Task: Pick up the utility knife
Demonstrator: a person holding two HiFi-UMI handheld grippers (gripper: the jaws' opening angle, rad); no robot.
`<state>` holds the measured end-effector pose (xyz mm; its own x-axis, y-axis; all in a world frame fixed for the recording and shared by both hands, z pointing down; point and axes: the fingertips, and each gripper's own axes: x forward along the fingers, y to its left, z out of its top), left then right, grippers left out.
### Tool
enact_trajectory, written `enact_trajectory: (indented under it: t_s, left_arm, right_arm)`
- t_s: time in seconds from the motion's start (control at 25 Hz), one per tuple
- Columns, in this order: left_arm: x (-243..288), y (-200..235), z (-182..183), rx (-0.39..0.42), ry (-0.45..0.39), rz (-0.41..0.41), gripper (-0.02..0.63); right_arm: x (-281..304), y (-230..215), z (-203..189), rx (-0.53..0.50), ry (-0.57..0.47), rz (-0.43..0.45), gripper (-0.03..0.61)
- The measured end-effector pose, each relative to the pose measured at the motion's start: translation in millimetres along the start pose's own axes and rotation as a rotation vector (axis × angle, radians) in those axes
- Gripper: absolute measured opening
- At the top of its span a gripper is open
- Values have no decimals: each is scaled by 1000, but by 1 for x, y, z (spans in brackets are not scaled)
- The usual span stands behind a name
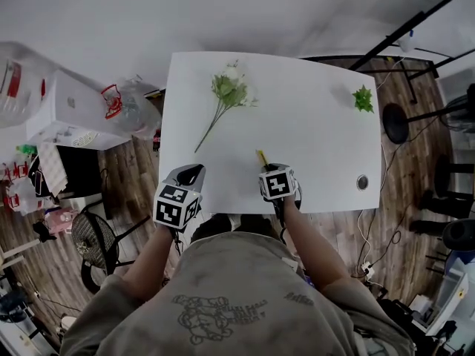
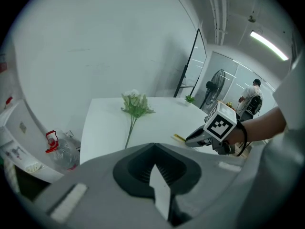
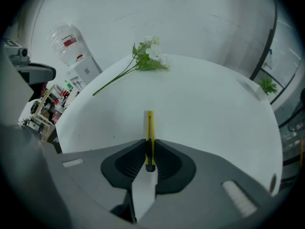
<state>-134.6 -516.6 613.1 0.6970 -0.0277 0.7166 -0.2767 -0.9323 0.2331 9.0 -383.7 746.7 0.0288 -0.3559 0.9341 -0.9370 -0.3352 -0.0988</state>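
Observation:
The utility knife (image 3: pixel 149 128) is slim and yellow with a black end. My right gripper (image 3: pixel 149 152) is shut on its rear part, and the yellow body sticks forward between the jaws over the white table (image 3: pixel 205 109). In the head view the knife (image 1: pixel 260 156) pokes out ahead of the right gripper (image 1: pixel 272 170) near the table's front edge. My left gripper (image 1: pixel 189 175) is at the front left edge of the table, shut with nothing in it (image 2: pixel 153 159). From the left gripper view the knife (image 2: pixel 179 138) shows at the right gripper's (image 2: pixel 200 136) tip.
An artificial flower sprig (image 1: pixel 226 95) lies at the back left of the table (image 1: pixel 312 139), a small green plant (image 1: pixel 363 99) at the back right, and a round cable hole (image 1: pixel 362 182) near the front right. A water bottle (image 1: pixel 133 106) and boxes stand left of the table.

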Motion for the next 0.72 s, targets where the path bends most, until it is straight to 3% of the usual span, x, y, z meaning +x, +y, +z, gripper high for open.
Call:
enact_trajectory:
  t_s: [0.28, 0.52, 0.72]
  left_arm:
    - [-18, 7, 31, 20, -82, 41, 0]
    - [-48, 16, 91, 67, -205, 76, 0]
    - [-92, 4, 156, 183, -342, 111, 0]
  right_arm:
    - [-49, 2, 53, 46, -160, 62, 80]
    - [-133, 0, 140, 42, -431, 144, 81]
    - [-235, 2, 205, -27, -670, 178, 81]
